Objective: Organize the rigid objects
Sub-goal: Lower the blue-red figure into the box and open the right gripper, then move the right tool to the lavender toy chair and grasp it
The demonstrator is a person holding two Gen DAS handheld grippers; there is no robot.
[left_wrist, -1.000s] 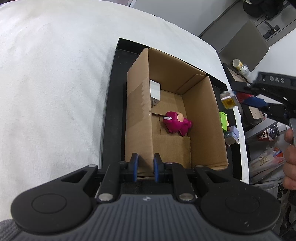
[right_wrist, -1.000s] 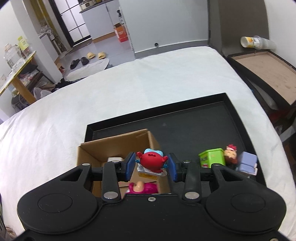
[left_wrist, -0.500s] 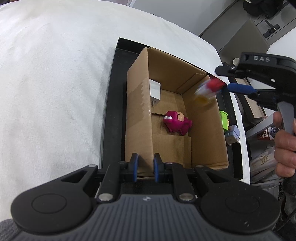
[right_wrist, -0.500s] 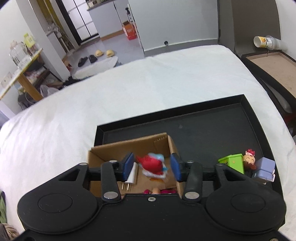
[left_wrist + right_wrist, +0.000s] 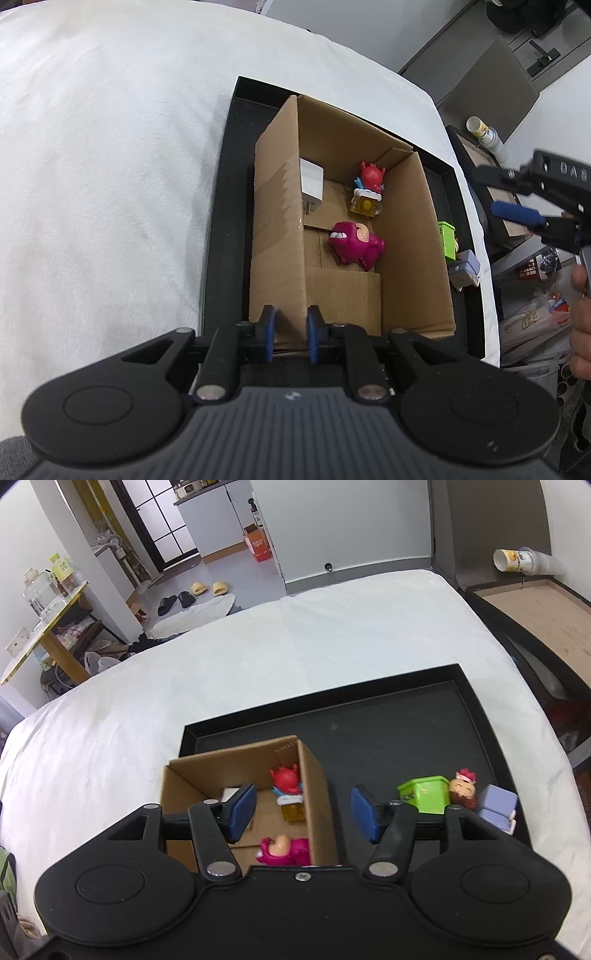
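Observation:
An open cardboard box (image 5: 280, 206) (image 5: 314, 775) stands on a black tray (image 5: 221, 206) (image 5: 406, 731). Inside lie a red figure on a yellow base (image 5: 369, 186) (image 5: 286, 786), a magenta toy (image 5: 352, 243) (image 5: 284, 851) and a white charger (image 5: 311, 181). My left gripper (image 5: 290, 326) is shut on the box's near wall. My right gripper (image 5: 303, 814) is open and empty above the box's right wall; it shows at the right in the left wrist view (image 5: 524, 214).
A green block (image 5: 424, 794) (image 5: 447, 240), a small doll head (image 5: 463, 792) and a lilac block (image 5: 498, 808) (image 5: 465, 267) sit on the tray right of the box. The tray rests on a white cloth (image 5: 258, 657). A side table (image 5: 535, 609) stands at right.
My right gripper carried the red figure over the box, opened and let it go. The figure now lies in the box's far end. The left gripper has not moved.

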